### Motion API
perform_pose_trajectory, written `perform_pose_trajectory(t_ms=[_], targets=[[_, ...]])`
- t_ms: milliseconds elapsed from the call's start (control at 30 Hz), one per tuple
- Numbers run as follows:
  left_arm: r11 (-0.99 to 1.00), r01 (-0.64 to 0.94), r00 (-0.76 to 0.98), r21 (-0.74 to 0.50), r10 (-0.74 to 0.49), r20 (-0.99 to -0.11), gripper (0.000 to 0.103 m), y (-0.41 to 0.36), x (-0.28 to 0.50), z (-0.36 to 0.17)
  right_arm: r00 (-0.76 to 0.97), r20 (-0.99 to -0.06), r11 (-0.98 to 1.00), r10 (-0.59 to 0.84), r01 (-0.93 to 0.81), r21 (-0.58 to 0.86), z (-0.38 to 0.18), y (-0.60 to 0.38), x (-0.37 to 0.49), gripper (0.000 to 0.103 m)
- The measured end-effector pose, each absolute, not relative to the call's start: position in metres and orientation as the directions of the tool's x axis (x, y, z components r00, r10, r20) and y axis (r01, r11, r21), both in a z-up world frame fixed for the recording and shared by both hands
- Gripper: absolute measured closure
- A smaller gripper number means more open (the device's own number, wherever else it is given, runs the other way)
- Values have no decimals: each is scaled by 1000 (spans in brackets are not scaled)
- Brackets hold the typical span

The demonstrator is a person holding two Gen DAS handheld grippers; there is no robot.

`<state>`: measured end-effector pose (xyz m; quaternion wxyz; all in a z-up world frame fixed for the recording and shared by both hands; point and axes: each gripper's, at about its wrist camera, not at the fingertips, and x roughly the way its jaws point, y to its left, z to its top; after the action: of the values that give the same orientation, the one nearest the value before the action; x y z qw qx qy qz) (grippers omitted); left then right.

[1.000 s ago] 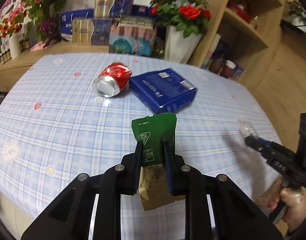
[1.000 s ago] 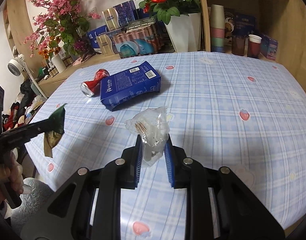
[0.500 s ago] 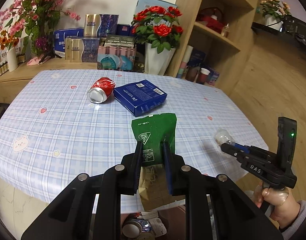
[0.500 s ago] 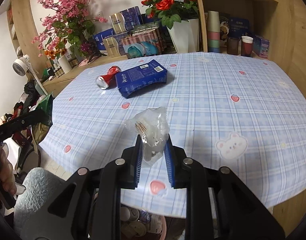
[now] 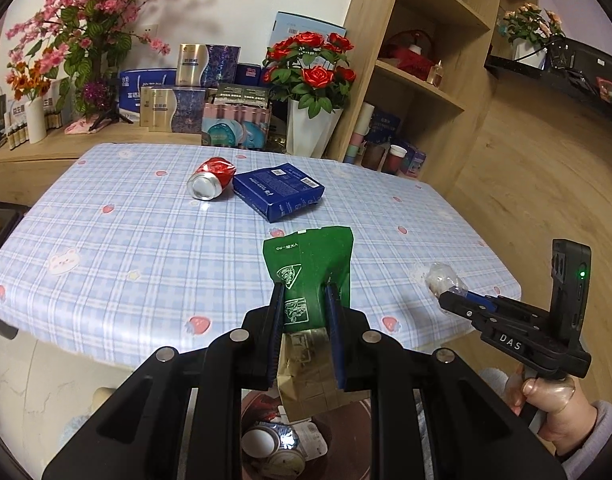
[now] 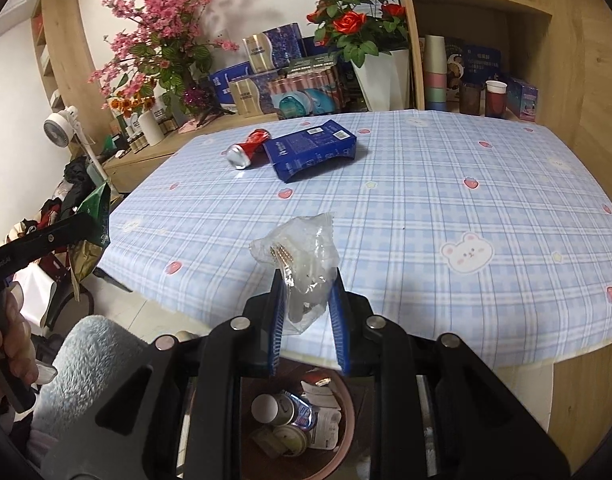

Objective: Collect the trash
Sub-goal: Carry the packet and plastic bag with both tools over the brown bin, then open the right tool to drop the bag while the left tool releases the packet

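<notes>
The left claw (image 5: 306, 308) clenches a green packet (image 5: 311, 266); the right claw (image 6: 307, 296) clenches a clear wrapper (image 6: 306, 256). Both hang above a brown bin (image 6: 347, 416) holding cans and wrappers. A red can (image 5: 211, 178) and blue box (image 5: 280, 192) lie on the bench (image 5: 146, 248).

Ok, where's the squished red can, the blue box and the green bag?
red can (image 5: 210, 178), left wrist view, on its crushed red side.
blue box (image 5: 278, 188), left wrist view, on its top face.
green bag (image 5: 311, 260), left wrist view, on the front above the tongs.
</notes>
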<state>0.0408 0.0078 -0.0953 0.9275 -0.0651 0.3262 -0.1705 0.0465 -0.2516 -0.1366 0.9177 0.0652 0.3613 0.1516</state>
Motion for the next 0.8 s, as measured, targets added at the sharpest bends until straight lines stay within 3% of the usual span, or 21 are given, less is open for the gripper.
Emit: perform_pose_trajectory(t_ms=[533,700,767,800], targets=[[944,238,745,-230,-329,-580,83,30,13,-101,638,-671,922,378,-323,212,-149,-219,17,78],[943,234,740,-235,-330,-587,83,30,14,-106,621,-684,919,383,-327,218,-157,-214,16,63],[943,236,736,-233,-330,-591,83,31,13,-109,624,-685,924,376,-313,221,-158,-214,16,44],[943,237,733,-234,-332,-593,83,31,13,-110,630,-681,925,373,-306,224,-158,-215,17,40]])
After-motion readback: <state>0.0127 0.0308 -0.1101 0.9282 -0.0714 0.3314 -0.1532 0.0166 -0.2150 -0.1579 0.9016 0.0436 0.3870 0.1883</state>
